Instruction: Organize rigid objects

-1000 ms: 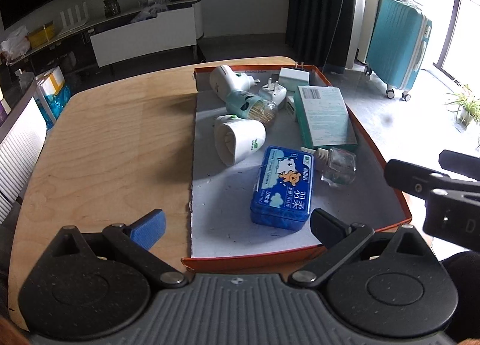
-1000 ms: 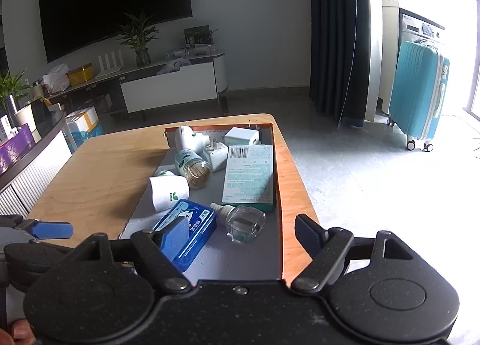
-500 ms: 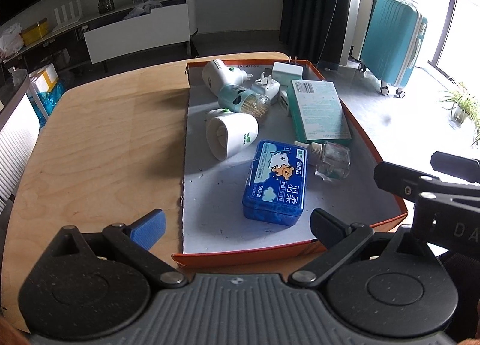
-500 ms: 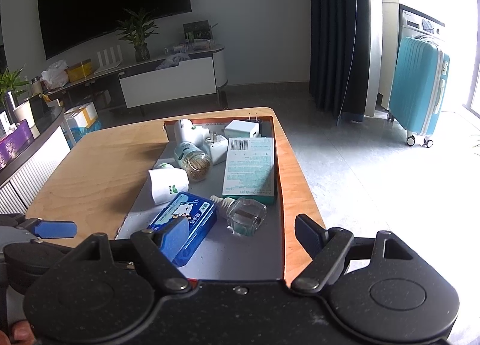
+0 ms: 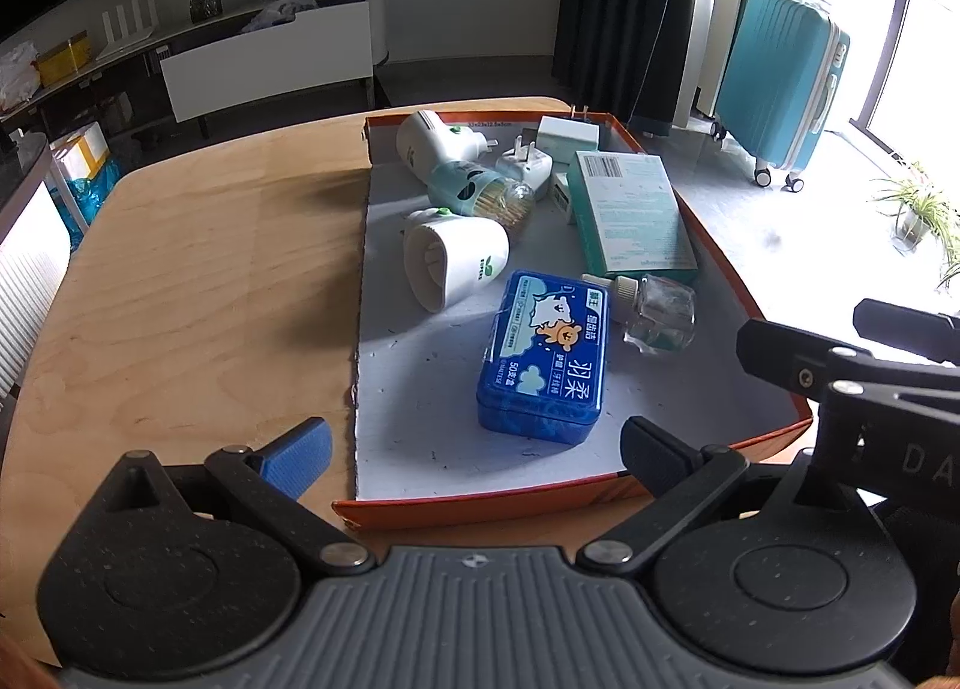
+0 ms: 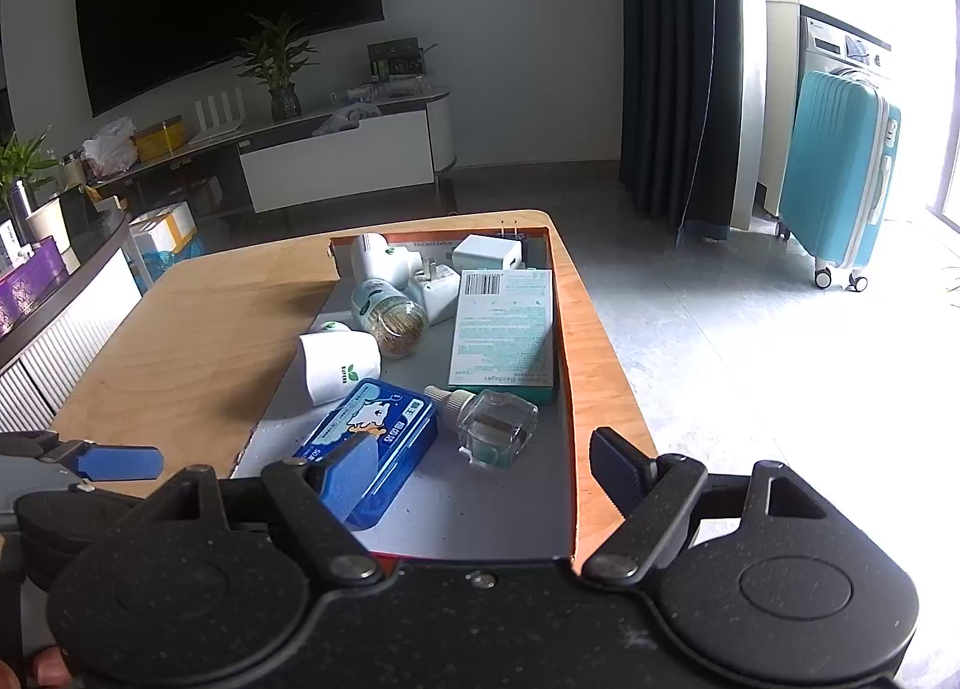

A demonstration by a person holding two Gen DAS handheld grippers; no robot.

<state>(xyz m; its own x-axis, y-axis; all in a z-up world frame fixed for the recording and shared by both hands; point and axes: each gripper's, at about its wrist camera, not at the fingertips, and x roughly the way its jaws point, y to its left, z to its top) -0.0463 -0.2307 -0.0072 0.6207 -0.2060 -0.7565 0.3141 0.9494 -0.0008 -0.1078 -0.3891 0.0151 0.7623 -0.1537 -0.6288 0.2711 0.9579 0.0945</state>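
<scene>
Orange-walled tray [image 5: 714, 245] on right half of wooden worktop [image 5: 198, 293], holding all the rigid bits. Blue tin [image 5: 543, 359] nearest, lying flat, lid up. Clear glass bottle [image 5: 660, 311] on its side just right of tin, neck toward it, touching or nearly. White plug-in unit [image 5: 456, 260] tipped over behind tin; toothpick jar [image 5: 486, 194] leaning against it, prob. rolled there. Teal carton [image 5: 630, 212] flat along right wall, so out of the way. Second white unit [image 5: 432, 140], white charger [image 5: 567, 134] and adapter [image 5: 528, 164] crowded at far end.

Left tool [image 5: 474, 446] spread wide, gripping nothing, hovering at tray's near edge, lined up w/ tin. Right tool [image 6: 474, 461] likewise gaping and empty, blue pad over tin's corner in its own view, bottle between its fingers' line.

Could fit two stages: items dumped in awaiting sorting, or already gathered into tray as the end result. Can't tell which from layout.
</scene>
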